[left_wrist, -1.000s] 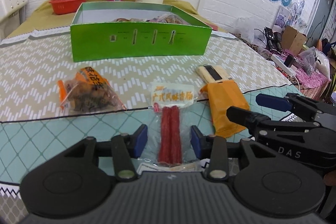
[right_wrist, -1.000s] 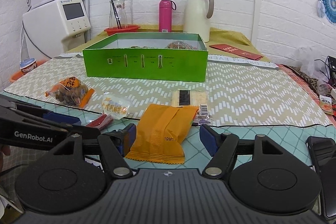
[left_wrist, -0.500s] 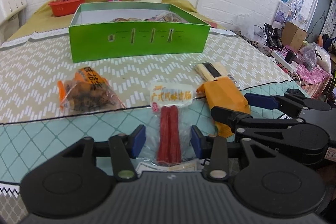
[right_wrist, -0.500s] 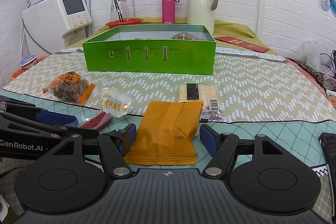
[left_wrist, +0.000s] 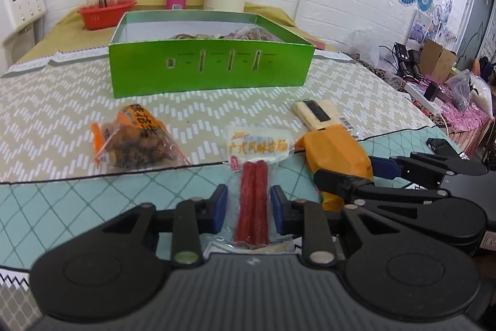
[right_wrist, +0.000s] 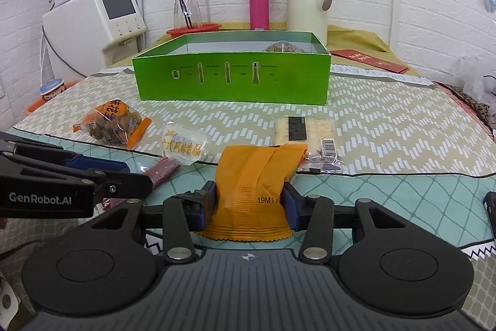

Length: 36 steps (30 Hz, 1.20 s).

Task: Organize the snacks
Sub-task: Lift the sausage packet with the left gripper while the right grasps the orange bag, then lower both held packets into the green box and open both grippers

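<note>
the right gripper [right_wrist: 249,203] pinches the orange packet [right_wrist: 252,176]. the left gripper [left_wrist: 248,207] straddles the sausage pack [left_wrist: 252,197], fingers narrow, seemingly not touching it.

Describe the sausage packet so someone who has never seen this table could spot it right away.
Start at the green box on the table, then come toward the camera to the row of snack packets. The sausage packet is the middle one, between the clear bag of brown snacks and the orange packet. Only it shows two red sticks under a white label, lying between the left gripper fingers.
</note>
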### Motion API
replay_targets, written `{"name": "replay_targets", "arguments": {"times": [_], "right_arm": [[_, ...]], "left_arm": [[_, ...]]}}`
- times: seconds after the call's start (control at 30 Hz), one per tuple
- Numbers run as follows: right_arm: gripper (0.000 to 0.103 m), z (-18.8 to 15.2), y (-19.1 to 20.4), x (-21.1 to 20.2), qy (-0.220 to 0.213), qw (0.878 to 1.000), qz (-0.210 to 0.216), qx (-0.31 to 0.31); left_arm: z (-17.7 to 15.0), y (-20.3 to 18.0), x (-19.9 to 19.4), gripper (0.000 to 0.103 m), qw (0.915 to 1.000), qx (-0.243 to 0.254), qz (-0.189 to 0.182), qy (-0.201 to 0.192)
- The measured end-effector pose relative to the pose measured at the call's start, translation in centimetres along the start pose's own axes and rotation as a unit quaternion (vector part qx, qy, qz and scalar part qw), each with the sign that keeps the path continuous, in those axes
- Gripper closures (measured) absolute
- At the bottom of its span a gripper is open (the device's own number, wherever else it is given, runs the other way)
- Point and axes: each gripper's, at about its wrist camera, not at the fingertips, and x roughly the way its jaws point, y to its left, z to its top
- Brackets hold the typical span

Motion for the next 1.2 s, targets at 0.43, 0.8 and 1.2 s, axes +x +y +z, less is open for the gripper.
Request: {"name": "replay_targets", "arguments": {"times": [0.43,0.8,1.2], "right_arm": [[0.025,3.3,0.6,-2.4,-0.059,0.998,0.020,-0.006],[0.025,10.8,0.4,1.2,-0.106,0.993,0.056,-0.002],[0.025,15.1,-1.0,11.1,-0.076,0.995,0.060,0.021]], "left_arm": [[3.7,1.4,-4.0,0.079,0.9963,-0.034,-0.054,-0.058],[13.6,6.5,-3.0,0.079,0.9903,-0.077,-0.029,-0.112],[19.0,11.4,4.7,0.079,0.9917,-0.095,0.054,-0.068]]}}
